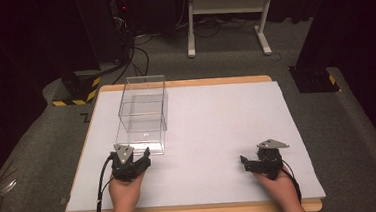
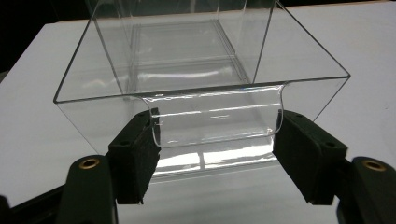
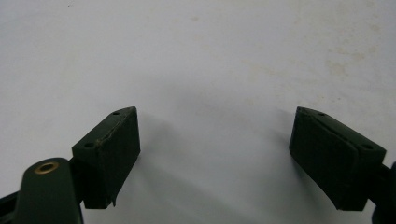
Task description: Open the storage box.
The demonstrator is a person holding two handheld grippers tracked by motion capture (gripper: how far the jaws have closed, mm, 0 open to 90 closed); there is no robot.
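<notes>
High view looking down on a white counter (image 1: 218,134), with a clear plastic box (image 1: 143,109) standing on the left half, open at the top, apparently two stacked sections. Sitting just in front of the box's near wall: left gripper (image 1: 138,157), held in a hand (image 1: 124,193) coming in from the bottom edge, pointing forward. Resting low on the right half, well apart from the box: right gripper (image 1: 245,161), in the other hand (image 1: 276,185), pointing leftward across the bare surface.

Left gripper view showing fingers (image 2: 133,154) spread wide, one on either side of a curved cut-out in the box's (image 2: 201,70) near wall, seemingly not yet touching it. Right gripper view showing fingers (image 3: 112,144) likewise spread wide, holding nothing, hovering close over the counter (image 3: 210,56).

Judging the box: probably light, stiff, thin-walled, smooth and slippery, liable to crack or slide if squeezed hard. Likeliest hold: pinching the near wall at the cut-out's lip, gently.
</notes>
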